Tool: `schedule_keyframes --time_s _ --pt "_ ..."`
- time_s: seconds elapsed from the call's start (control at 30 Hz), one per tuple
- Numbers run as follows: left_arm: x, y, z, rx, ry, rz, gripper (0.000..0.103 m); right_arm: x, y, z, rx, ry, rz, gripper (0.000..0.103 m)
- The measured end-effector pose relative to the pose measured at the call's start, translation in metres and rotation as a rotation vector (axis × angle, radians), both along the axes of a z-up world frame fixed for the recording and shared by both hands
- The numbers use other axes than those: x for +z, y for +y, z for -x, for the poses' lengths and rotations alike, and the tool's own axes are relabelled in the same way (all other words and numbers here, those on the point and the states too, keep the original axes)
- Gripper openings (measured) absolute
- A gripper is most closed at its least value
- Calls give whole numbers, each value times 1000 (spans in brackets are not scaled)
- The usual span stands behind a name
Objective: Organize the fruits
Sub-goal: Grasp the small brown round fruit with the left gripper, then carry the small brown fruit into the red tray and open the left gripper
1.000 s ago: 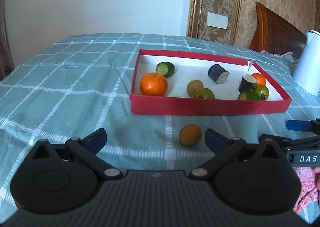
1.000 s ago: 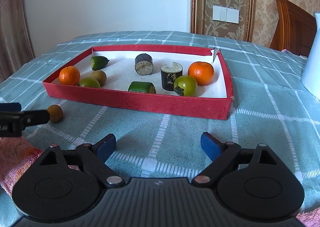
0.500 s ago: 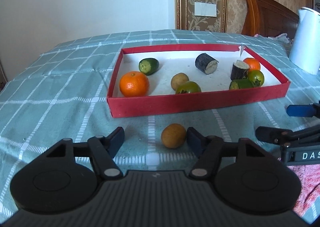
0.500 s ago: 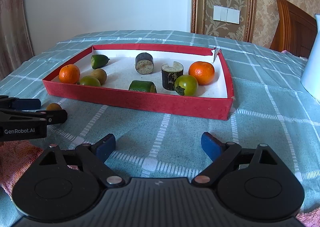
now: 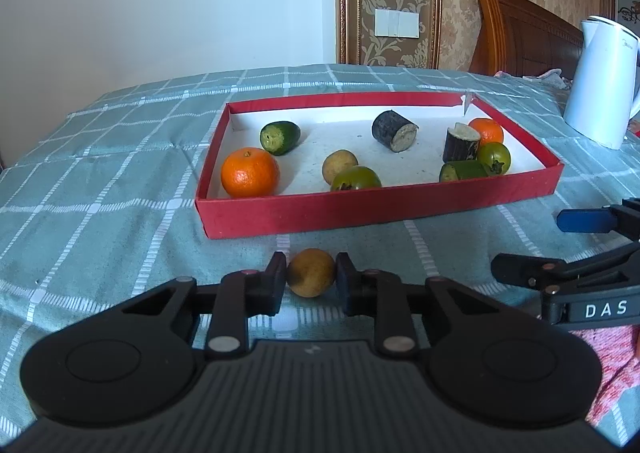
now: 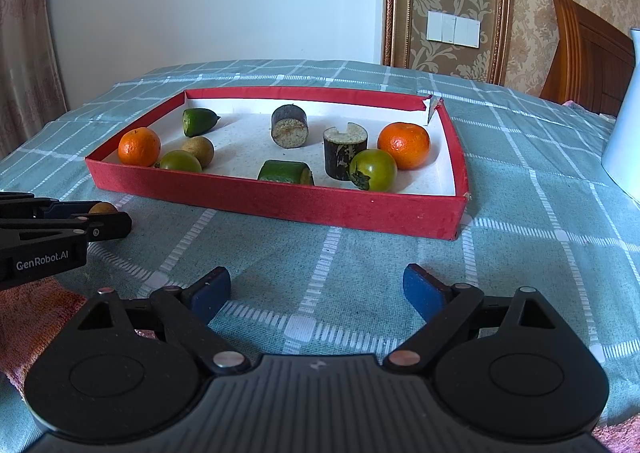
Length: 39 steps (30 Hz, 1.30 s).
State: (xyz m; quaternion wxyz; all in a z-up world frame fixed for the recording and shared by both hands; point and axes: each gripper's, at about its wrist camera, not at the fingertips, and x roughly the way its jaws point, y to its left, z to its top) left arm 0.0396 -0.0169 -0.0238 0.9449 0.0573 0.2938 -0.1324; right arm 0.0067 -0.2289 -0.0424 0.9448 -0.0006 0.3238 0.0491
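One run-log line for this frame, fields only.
left gripper: shut on brown fruit, on cloth | right gripper: open, idle | red tray: eight pieces inside

We see the left gripper [image 5: 311,280] moved forward since a second ago; its fingers, wide apart then, now press both sides of the brown fruit [image 5: 311,272] on the cloth.
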Motion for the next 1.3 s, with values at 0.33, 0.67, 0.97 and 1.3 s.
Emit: schedule_keyframes --time_s 0.33,0.67,0.97,1.3 --pt "15 -3 -1 -18 -42 -2 24 0 0 0 0 0 0 94" --pt "39 -20 -41 -36 -75 6 24 0 0 0 0 0 1 94" --pt "41 -39 -92 -18 -43 4 24 0 0 -1 1 1 2 95" --pt "21 -50 -126 -6 7 -21 24 1 0 -1 1 1 3 96"
